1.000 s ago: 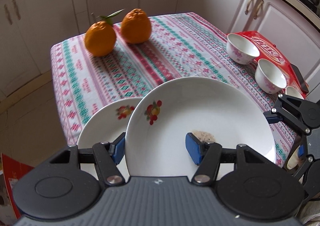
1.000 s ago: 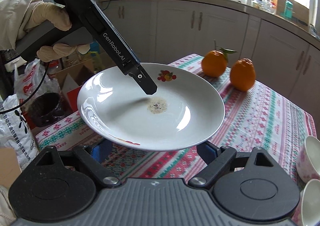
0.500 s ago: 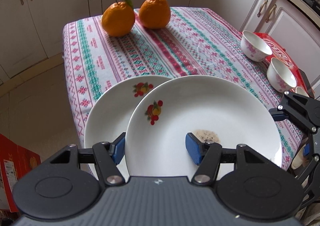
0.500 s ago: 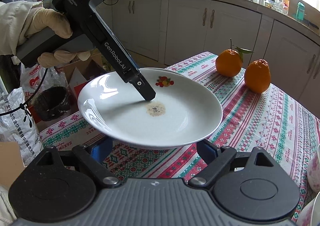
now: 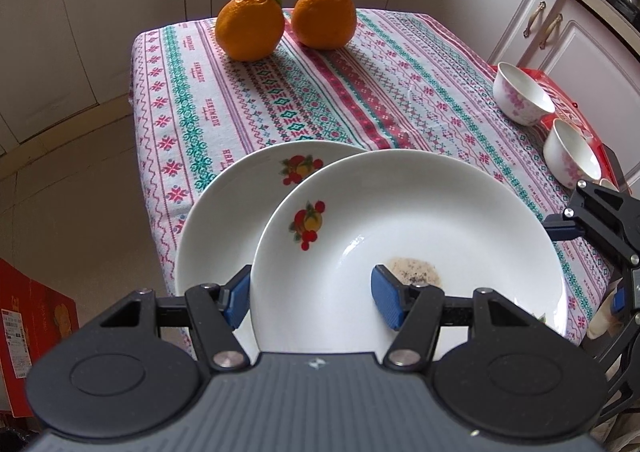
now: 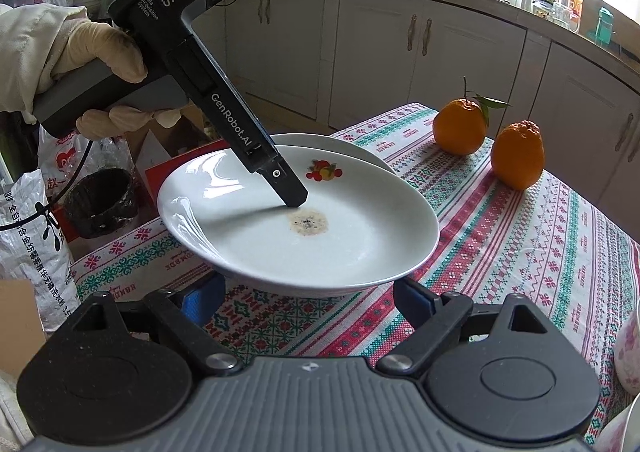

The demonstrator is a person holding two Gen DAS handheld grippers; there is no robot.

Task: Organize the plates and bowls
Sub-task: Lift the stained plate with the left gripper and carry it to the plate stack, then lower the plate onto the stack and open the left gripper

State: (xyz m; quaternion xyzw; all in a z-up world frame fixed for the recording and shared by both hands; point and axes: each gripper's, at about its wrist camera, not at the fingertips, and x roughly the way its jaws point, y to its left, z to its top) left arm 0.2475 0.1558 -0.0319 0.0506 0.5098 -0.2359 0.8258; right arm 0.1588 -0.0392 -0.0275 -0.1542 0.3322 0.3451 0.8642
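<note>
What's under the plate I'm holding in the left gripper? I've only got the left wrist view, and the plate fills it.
Observer: In the right wrist view the held plate hangs tilted above the tablecloth, with its far rim over the second plate.
Operator: Is the right gripper on it too?
Observer: No. The right gripper sits open, low by the near rim, and its pads press nothing.
Operator: Anything past the table edge on that side?
Observer: A black round container stands beyond the edge, lower than the tabletop.
</note>
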